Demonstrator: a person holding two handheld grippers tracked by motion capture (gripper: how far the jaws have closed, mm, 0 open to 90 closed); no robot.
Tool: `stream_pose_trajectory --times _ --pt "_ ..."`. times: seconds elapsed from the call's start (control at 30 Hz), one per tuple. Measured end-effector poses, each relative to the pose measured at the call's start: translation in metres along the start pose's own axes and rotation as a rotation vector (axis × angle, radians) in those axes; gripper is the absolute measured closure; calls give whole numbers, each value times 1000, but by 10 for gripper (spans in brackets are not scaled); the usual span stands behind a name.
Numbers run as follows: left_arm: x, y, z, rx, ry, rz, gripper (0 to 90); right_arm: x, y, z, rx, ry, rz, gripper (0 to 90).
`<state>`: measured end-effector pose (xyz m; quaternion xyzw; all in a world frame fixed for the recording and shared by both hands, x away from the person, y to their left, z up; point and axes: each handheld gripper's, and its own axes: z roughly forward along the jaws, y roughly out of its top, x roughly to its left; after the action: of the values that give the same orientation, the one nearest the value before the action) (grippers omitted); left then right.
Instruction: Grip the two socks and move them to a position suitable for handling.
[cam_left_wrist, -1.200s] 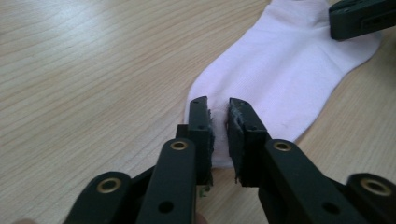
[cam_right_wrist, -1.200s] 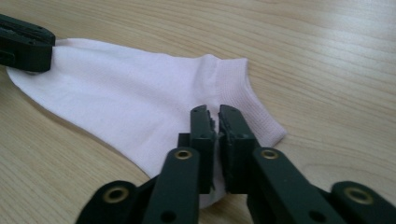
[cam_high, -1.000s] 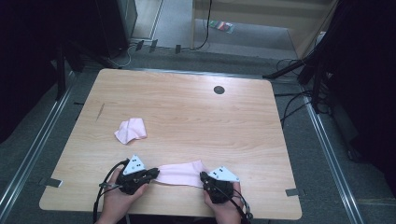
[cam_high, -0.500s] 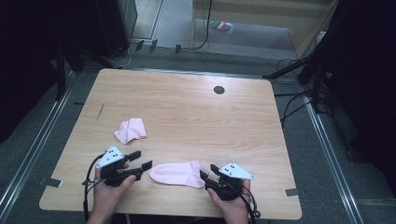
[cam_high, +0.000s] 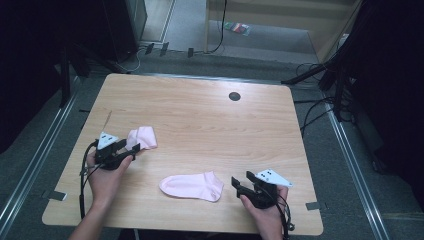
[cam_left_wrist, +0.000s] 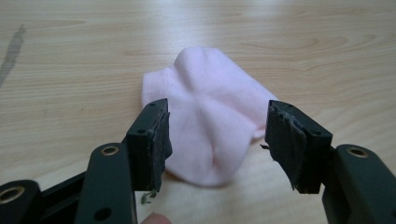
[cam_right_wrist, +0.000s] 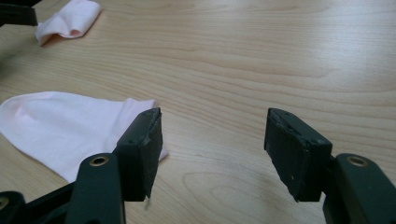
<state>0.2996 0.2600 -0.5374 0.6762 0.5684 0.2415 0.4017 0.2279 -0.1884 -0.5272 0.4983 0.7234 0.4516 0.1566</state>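
1. A second ago we had both grippers pinched on the two ends of the flat pink sock (cam_high: 192, 186) at the near edge of the table (cam_high: 200, 115); now neither touches it, and it lies flat by itself between our hands.
2. Our left gripper (cam_high: 131, 148) has swung away to the left and farther up the table, and now sits right at the crumpled pink sock (cam_high: 142, 137). Half a second ago it was well short of that sock.
3. In the left gripper view its jaws stand spread and have just narrowed a little after letting go; the crumpled sock (cam_left_wrist: 210, 126) lies between and beyond them, and the pads press on nothing.
4. Our right gripper (cam_high: 238, 184) has drawn back to the right, just beside the flat sock's cuff end. Its jaws have just been opening and stand wide, with bare wood between them; the sock's cuff (cam_right_wrist: 70, 128) runs behind the left jaw.
5. The crumpled sock looks to be in the same spot as before.
6. Hard to make out: in the left gripper view the near edge of the crumpled sock is hidden by the jaws, so we cannot tell whether the tips touch the fabric. The flat sock is cut off at the left edge of the right gripper view.
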Motion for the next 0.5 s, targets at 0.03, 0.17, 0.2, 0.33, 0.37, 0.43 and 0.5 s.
stream_pose_trajectory --times 0.03,0.17,0.2,0.33,0.37,0.43,0.5 --pt "-1 2 5 -6 14 -1 400 -1 0 1 5 -3 1 375" --pt "-4 11 22 26 52 -15 355 -2 1 1 5 -3 5 372" --pt "-4 12 24 38 61 -18 347 -3 1 0 3 -4 2 371" --pt "-8 12 33 63 88 -16 360 -6 1 -2 -3 -6 6 371" --pt "-8 11 34 74 93 -17 365 -7 2 -2 -3 -11 13 372" --pt "-10 9 38 93 106 -5 383 -9 2 -3 -10 -11 14 372" --pt "-12 9 38 94 140 5 417 -10 2 -3 -11 -14 16 371"
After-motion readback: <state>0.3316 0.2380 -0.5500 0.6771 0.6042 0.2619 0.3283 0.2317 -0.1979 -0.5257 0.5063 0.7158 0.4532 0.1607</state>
